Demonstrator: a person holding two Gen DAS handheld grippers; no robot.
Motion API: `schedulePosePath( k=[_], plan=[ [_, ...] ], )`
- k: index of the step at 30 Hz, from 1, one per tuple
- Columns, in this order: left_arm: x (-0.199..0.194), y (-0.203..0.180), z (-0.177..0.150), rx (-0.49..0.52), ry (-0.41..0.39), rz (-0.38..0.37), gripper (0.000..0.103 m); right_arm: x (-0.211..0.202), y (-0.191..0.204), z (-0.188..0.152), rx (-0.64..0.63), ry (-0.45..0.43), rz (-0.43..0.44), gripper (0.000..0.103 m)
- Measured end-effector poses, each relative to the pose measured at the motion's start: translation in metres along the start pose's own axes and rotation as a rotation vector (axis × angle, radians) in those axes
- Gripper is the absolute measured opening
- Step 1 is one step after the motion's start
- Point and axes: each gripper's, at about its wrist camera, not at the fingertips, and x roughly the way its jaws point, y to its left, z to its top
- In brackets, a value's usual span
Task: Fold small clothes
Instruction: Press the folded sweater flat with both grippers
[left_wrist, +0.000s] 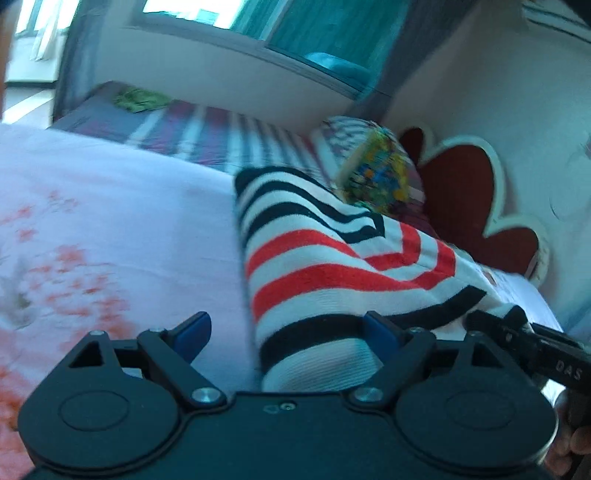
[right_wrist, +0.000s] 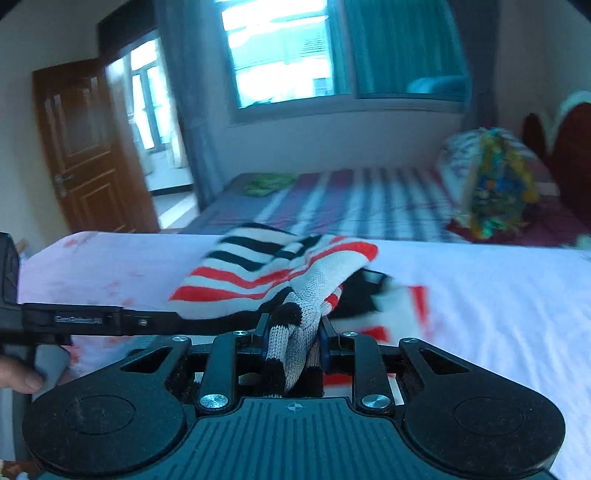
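A small knitted garment with red, black and white stripes (left_wrist: 325, 258) lies on a white sheet with red flowers (left_wrist: 110, 221). My left gripper (left_wrist: 286, 332) is open; the garment's near white hem lies between its blue pads, against the right pad (left_wrist: 380, 332). In the right wrist view the same garment (right_wrist: 266, 269) is bunched and partly lifted. My right gripper (right_wrist: 293, 332) is shut on a gathered edge of it. The left gripper's body (right_wrist: 74, 319) shows at the left of that view, the right gripper's (left_wrist: 535, 347) at the right of the left view.
Behind the white sheet (right_wrist: 480, 295) is a bed with a purple striped cover (right_wrist: 351, 203), a green cloth (right_wrist: 266, 184) and a multicoloured bundle (right_wrist: 495, 192). A red headboard (left_wrist: 465, 192) stands at the right. A wooden door (right_wrist: 85, 147) and a window (right_wrist: 280, 55) are beyond.
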Motion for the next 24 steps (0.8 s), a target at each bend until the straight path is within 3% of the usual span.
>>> schedulePosePath(
  k=[4,7,10,13,17,21,24],
  plan=[
    [0.027,-0.027,-0.014,0.107,0.09,0.042,0.088,0.015,-0.03,-0.037,0.07,0.098,-0.051,0.024],
    [0.031,-0.028,-0.019,0.115,0.082,0.039,0.089,0.012,-0.046,-0.05,0.178,0.089,-0.021,0.024],
    [0.028,-0.022,-0.01,0.085,0.118,0.011,0.088,0.007,-0.052,-0.045,0.211,0.096,0.019,0.025],
    [0.01,-0.012,0.008,0.068,0.066,-0.06,0.085,-0.006,-0.068,-0.029,0.271,0.024,0.063,0.047],
    [0.011,0.005,0.029,0.051,0.018,-0.052,0.085,0.01,-0.087,-0.005,0.313,0.011,0.07,0.047],
    [0.034,0.016,0.041,0.031,0.052,-0.018,0.084,0.039,-0.112,0.009,0.432,0.049,0.147,0.047],
    [0.047,0.021,0.039,0.016,0.08,-0.002,0.085,0.053,-0.118,0.01,0.459,0.08,0.137,0.047]
  ],
)
